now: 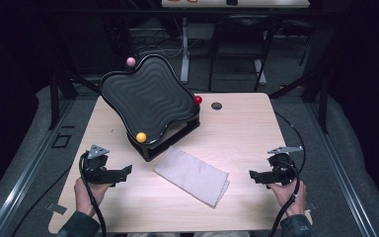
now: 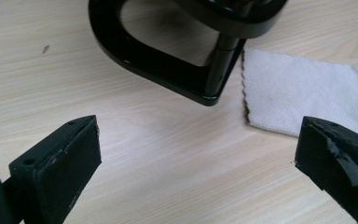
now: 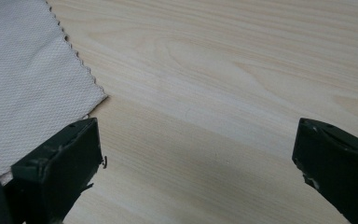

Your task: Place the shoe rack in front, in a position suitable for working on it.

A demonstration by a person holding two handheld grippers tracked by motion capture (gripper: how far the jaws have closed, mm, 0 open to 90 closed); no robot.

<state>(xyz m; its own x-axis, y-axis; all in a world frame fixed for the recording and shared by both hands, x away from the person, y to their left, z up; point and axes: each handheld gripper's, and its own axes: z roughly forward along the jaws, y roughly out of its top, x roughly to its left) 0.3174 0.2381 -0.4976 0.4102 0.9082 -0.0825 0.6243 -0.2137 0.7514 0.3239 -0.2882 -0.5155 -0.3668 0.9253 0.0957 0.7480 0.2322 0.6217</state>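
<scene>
A black wavy tray (image 1: 150, 96) stands tilted on a black frame at the middle back of the table, with a pink ball (image 1: 131, 61), a red ball (image 1: 198, 99) and an orange ball (image 1: 141, 137) at its corners. A folded white cloth (image 1: 192, 175) lies in front of it. My left gripper (image 1: 123, 172) rests low at the front left, open and empty, pointing toward the cloth. My right gripper (image 1: 254, 176) rests at the front right, open and empty. The left gripper view has the frame's base (image 2: 168, 70) and the cloth (image 2: 307, 93); the right gripper view has the cloth's corner (image 3: 28, 93).
The light wooden table (image 1: 242, 128) has a round grommet hole (image 1: 216, 105) behind the tray. Cables trail from both grippers over the front edge. Dark floor, desk legs and another table lie beyond the far edge.
</scene>
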